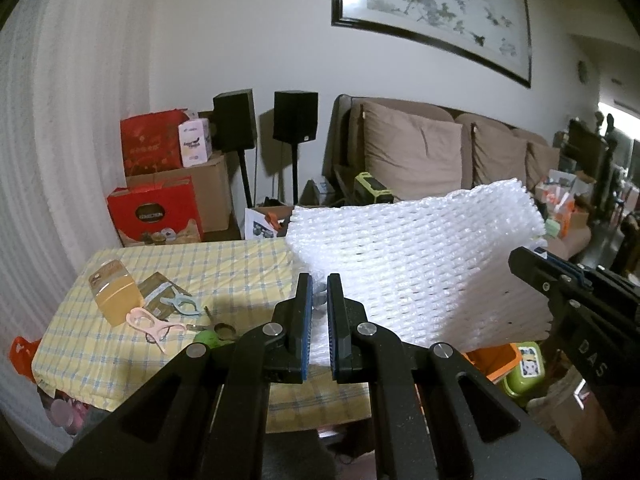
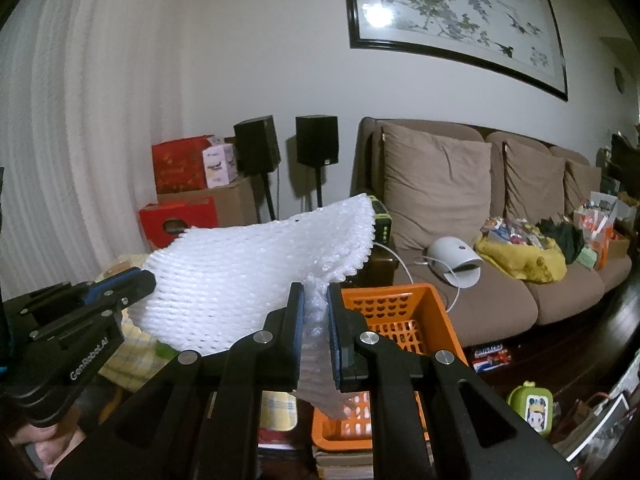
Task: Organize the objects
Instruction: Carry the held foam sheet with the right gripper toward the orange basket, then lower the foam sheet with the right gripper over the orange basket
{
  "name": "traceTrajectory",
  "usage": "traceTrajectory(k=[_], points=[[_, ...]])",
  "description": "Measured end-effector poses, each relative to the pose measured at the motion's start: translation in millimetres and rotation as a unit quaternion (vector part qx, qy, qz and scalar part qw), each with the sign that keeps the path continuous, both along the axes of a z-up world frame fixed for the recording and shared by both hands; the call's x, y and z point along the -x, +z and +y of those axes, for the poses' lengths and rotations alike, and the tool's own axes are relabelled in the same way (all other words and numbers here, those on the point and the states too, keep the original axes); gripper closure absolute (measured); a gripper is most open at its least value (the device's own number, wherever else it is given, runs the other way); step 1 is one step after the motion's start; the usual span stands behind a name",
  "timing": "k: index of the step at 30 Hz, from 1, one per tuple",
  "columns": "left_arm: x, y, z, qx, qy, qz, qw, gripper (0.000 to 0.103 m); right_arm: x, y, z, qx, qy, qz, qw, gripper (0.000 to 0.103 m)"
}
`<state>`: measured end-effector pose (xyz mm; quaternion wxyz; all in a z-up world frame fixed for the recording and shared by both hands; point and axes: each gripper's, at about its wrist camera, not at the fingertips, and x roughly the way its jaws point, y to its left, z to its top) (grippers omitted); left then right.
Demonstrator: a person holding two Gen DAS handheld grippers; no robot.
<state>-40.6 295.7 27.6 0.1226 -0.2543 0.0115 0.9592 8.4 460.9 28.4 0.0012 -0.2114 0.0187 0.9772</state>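
Here the white foam netting sheet hangs above the bench's right edge, over the orange basket, left tool and right tool each clamped on an edge. Likely light, floppy, crushable; edge grips suit it.

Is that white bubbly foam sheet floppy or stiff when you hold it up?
Probably floppy: the foam sheet curves and sags between the left gripper and right gripper. Likely very light too, being airy netting pinched only at its edges.
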Motion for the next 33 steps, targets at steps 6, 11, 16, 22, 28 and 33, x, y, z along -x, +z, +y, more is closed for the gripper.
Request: traceTrajectory(k=[6, 11, 16, 22, 28, 33], points=[[-4, 9, 9, -0.001, -0.011, 0.012, 0.9999, 0.096, -4, 6, 14, 0.015, -0.013, 0.010, 1.000, 0.093], [-4, 13, 12, -0.002, -0.013, 0.016, 0.9998, 0.096, -7, 9, 16, 0.019, -0.014, 0.015, 1.000, 0.093], [-4, 14, 15, -0.002, -0.015, 0.017, 0.9997, 0.096, -9, 8, 17, 0.018, -0.015, 0.015, 1.000, 0.093], [-6, 14, 16, -0.001, -0.019, 0.019, 0.9996, 0.096, -8, 9, 21, 0.023, -0.023, 0.013, 0.999, 0.093], [-6, 14, 21, 0.000, -0.025, 0.019, 0.9995, 0.096, -11, 12, 31, 0.034, -0.043, 0.021, 0.998, 0.093], [-7, 14, 26, 0.001, -0.031, 0.021, 0.9993, 0.096, -17, 14, 40, 0.038, -0.055, 0.025, 0.997, 0.093]])
